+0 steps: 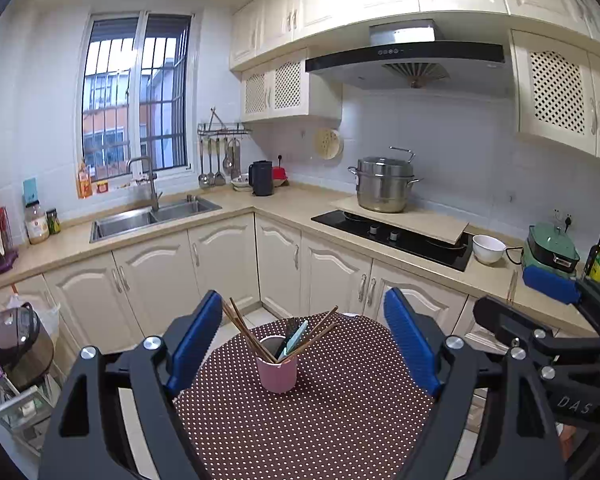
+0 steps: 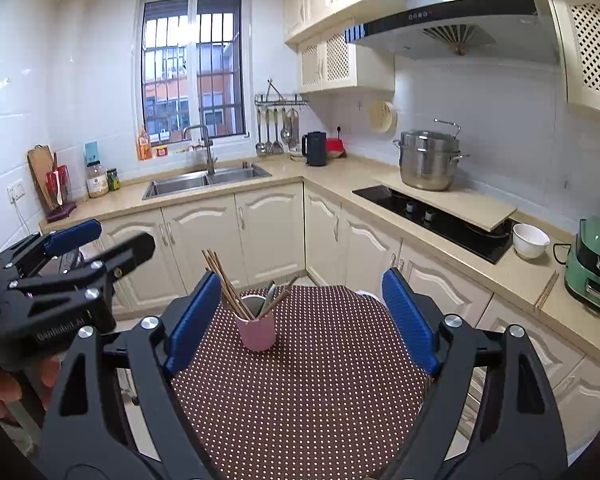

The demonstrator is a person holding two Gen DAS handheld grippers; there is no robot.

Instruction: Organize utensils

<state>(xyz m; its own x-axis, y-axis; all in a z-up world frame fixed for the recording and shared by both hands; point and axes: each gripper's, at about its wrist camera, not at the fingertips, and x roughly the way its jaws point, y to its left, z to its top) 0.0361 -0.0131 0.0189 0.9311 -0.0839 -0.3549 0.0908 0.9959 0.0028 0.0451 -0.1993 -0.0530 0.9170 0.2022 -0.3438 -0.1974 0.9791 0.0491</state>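
1. Left wrist view was filled by the left gripper (image 1: 304, 344), whose blue-padded jaws were spread wide and held nothing.
2. A pink cup (image 1: 278, 372) was seen between those jaws but farther off, upright on a small table covered by a brown polka-dot cloth (image 1: 300, 432).
3. Wooden chopsticks (image 1: 244, 332) were fanned out of the cup to both sides, and a pale teal utensil (image 1: 296, 340) of uncertain type was propped among them.
4. The right gripper (image 2: 300, 312) was shown in the right wrist view with its jaws equally wide and empty, aimed at the same pink cup from the other side.
5. One more pair of chopsticks (image 2: 546, 290) was seen on the beige countertop (image 2: 500, 276), near a green appliance (image 2: 594, 264) and a white bowl (image 2: 530, 240); it was judged to be the likeliest item left to collect.
6. For a clean pick, it was judged that the pair should be approached across its length, with both sticks closed on together near the middle.
7. The sticks were then best lowered end-first into the cup, clear of the leaning ones, so that the light cup was not tipped.
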